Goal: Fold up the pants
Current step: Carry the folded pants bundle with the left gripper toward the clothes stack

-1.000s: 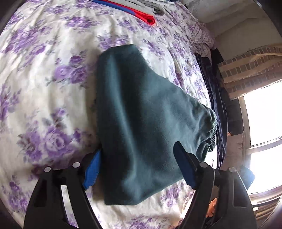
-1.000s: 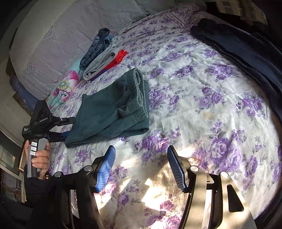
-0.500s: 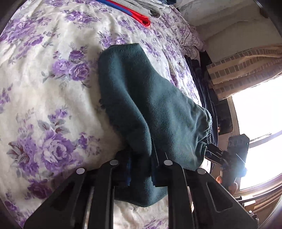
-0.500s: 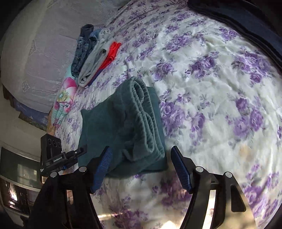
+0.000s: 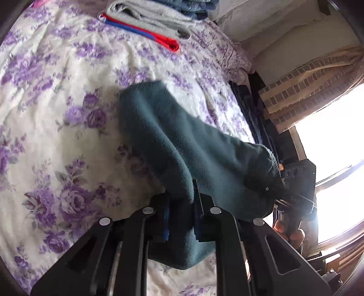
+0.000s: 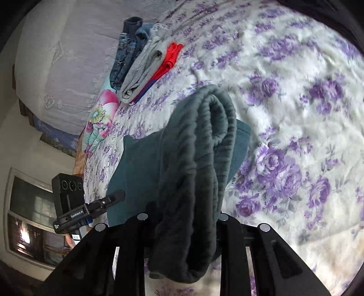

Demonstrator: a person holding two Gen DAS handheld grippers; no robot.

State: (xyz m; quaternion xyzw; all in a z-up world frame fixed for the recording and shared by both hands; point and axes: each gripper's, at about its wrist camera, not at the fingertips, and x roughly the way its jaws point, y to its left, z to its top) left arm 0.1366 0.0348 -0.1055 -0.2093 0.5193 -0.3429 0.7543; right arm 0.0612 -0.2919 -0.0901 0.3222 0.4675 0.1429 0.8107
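Note:
The dark teal fleece pants lie folded on the purple-flowered bedspread. My left gripper is shut on their near hem end, which bunches between the fingers and lifts off the bed. In the right wrist view the pants show their ribbed waistband end. My right gripper is shut on that waistband, which hangs over the fingers. Each gripper shows in the other's view: the right one at the far end of the cloth, the left one at the lower left.
A stack of folded clothes, grey, red and denim, lies near the pillow end of the bed; it also shows in the left wrist view. A dark blue garment lies along the bed's window side. A flowered pillow sits beside the stack.
Both grippers went from open to shut on the pants, the left first on the hem end, then the right on the waistband. Both ends have lifted off the bedspread.

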